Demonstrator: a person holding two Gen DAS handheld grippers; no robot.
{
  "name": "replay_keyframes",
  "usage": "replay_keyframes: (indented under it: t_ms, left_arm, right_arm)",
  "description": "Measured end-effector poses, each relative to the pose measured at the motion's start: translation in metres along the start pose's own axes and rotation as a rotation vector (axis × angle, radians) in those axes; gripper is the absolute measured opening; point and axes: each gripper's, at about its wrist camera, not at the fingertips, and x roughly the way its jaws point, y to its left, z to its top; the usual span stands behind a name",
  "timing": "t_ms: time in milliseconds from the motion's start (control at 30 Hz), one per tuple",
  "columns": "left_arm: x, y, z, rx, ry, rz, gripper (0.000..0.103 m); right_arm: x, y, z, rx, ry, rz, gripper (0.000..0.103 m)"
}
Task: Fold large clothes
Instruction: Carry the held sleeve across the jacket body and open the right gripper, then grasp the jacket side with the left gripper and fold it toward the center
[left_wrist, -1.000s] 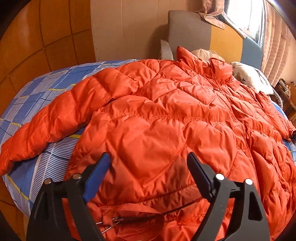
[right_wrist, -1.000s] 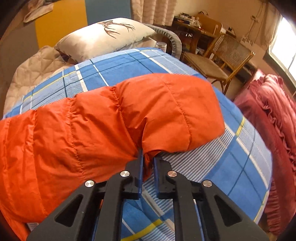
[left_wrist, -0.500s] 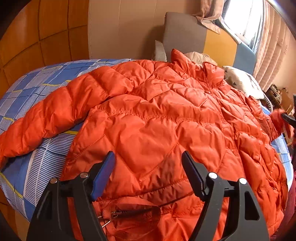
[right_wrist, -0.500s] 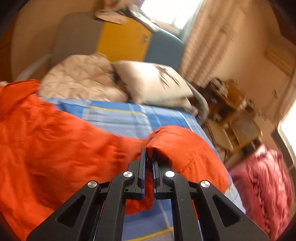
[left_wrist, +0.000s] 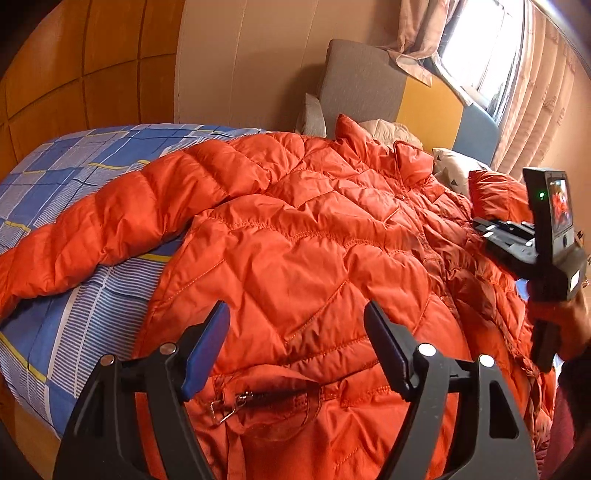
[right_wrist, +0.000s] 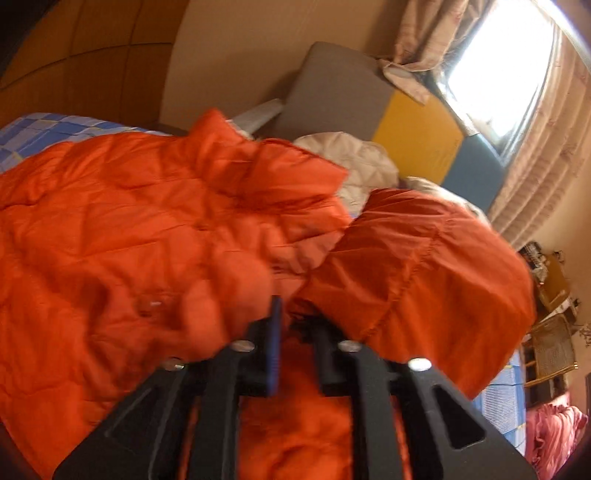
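Observation:
An orange quilted down jacket (left_wrist: 295, 240) lies front up on the blue checked bed cover (left_wrist: 74, 177), its left sleeve (left_wrist: 110, 229) stretched out sideways. My left gripper (left_wrist: 295, 310) hovers open over the hem, just above the pocket zipper (left_wrist: 236, 398), with nothing between its fingers. The right sleeve (right_wrist: 424, 266) is folded in over the jacket's (right_wrist: 129, 221) chest. My right gripper (right_wrist: 295, 321) is at the sleeve's cuff with its jaws opening. The cuff edge rests by the right finger and the pads no longer pinch it. A hand carries that gripper's camera unit (left_wrist: 554, 206) at the right edge.
A grey, yellow and blue headboard (left_wrist: 362, 85) with pillows (left_wrist: 454, 166) stands behind the collar. A wood-panelled wall (left_wrist: 92, 74) runs along the left, a curtained window (left_wrist: 535, 92) at the right. Beyond the bed's right side are a wicker chair (right_wrist: 550, 347) and pink cloth (right_wrist: 550, 432).
My right gripper swung the right sleeve from the bed's edge in over the jacket's front, rolling as it went, and its jaws have parted. The left gripper drifted slightly and stayed open.

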Motion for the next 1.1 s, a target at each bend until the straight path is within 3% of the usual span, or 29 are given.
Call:
replay_keyframes:
  t_ms: [67,200,300,467,633,733,800,867,900,967,1100]
  left_arm:
    - [-0.003,0.003,-0.001,-0.007,-0.007,-0.007,0.075]
    - [-0.008,0.007,-0.003,-0.010,-0.019,-0.009,0.075]
    - [-0.011,0.011,-0.006,-0.020,-0.021,-0.016,0.076]
    - [-0.010,0.007,-0.010,-0.003,-0.020,-0.022,0.077]
    - [-0.008,-0.001,-0.012,0.001,-0.011,-0.035,0.079]
    - [-0.009,-0.005,-0.012,0.013,-0.011,-0.038,0.081]
    - [-0.009,-0.006,-0.010,0.018,-0.014,-0.045,0.081]
    - [-0.009,-0.008,-0.008,0.018,-0.018,-0.048,0.082]
    - [-0.009,-0.008,-0.006,0.013,-0.017,-0.059,0.082]
    - [-0.005,-0.008,-0.002,-0.004,-0.007,-0.091,0.082]
    - [0.004,-0.019,0.009,-0.004,0.011,-0.140,0.082]
  right_arm:
    - [-0.012,0.017,-0.004,0.000,-0.017,0.023,0.076]
    - [-0.037,0.025,-0.018,0.023,-0.021,0.085,0.076]
    - [-0.063,0.004,-0.034,0.145,-0.054,0.151,0.077]
    - [-0.080,-0.042,-0.063,0.350,-0.078,0.083,0.084]
    - [-0.047,-0.082,-0.053,0.504,-0.015,0.040,0.084]
    - [-0.028,-0.084,-0.028,0.533,-0.010,0.162,0.084]
    - [-0.035,-0.072,-0.008,0.503,-0.059,0.363,0.083]
    - [-0.049,-0.066,-0.002,0.509,-0.119,0.485,0.083]
    - [-0.052,-0.066,-0.004,0.526,-0.118,0.501,0.083]
    - [-0.052,-0.070,-0.016,0.559,-0.088,0.495,0.083]
    - [-0.054,-0.087,-0.055,0.597,-0.026,0.363,0.083]
